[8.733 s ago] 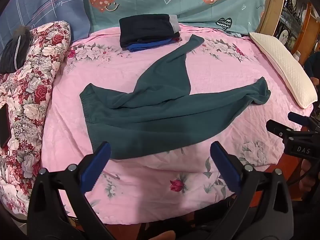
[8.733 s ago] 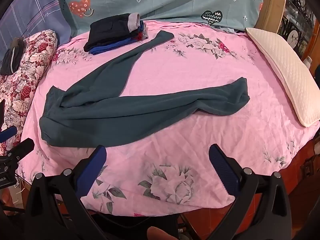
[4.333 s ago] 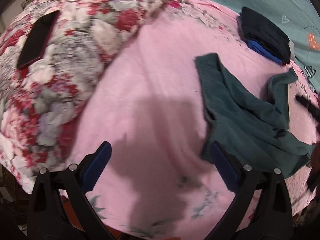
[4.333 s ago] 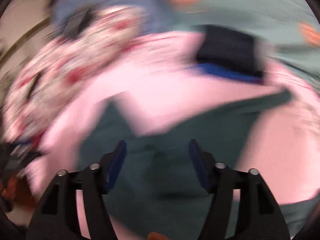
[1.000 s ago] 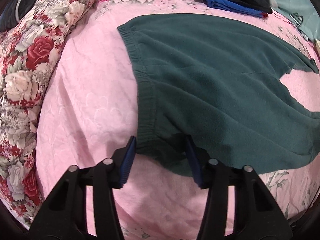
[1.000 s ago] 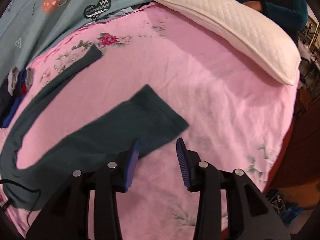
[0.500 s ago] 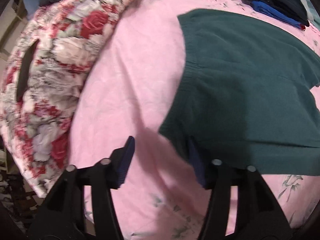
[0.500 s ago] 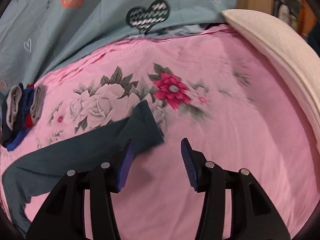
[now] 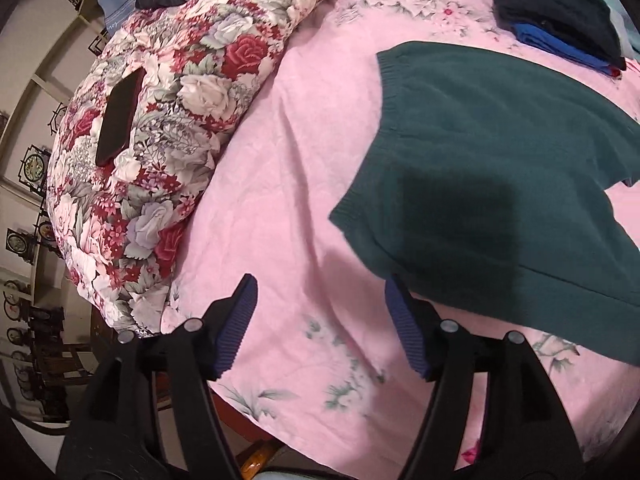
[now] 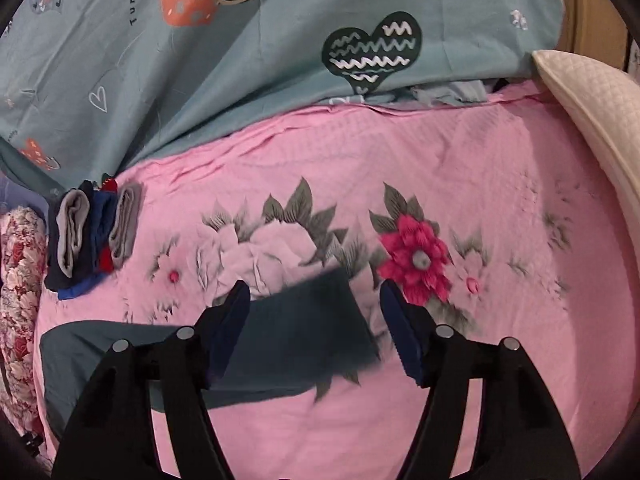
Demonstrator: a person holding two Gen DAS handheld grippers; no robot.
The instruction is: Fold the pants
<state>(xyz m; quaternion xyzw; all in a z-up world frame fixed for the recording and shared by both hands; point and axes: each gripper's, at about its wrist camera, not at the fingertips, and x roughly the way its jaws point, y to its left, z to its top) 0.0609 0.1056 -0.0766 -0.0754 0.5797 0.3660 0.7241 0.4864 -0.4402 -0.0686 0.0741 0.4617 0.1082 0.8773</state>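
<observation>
Left gripper [image 9: 318, 320]: jaws standing wide, just opened further, nothing between them but bare pink bedsheet [image 9: 280, 160]. Right-hand pad close to, possibly overlapping, the near waistband corner of the green pants [image 9: 500, 184]; contact not determinable, no cloth pinched.

Right gripper [image 10: 314, 322]: likewise wide, just opened further. Cuff end of one pant leg [image 10: 304, 328] lying flat on the sheet below and between the pads, not pressed by either. Released, by the look of it.

Pants: spread flat on the sheet. In the left wrist view, waistband toward the floral quilt [image 9: 168, 128], waist section smooth, both legs running off to the right with a notch of pink showing between them. In the right wrist view, one leg extended toward the head of the bed, near the red flower print; the other leg out of that view.

Surroundings: folded stack of dark clothes [image 10: 88, 240] beside the pants near the teal heart-print cover [image 10: 280, 40]; white pillow [image 10: 592, 112] at the far right edge; dark phone-like slab [image 9: 118, 116] on the quilt.

Assessment of progress: laying-out stage apparently complete, garment flattened and legs splayed. No fold made yet. Remaining, on this evidence: leg over leg lengthwise, then crosswise folds down to a compact bundle. Early stage.
</observation>
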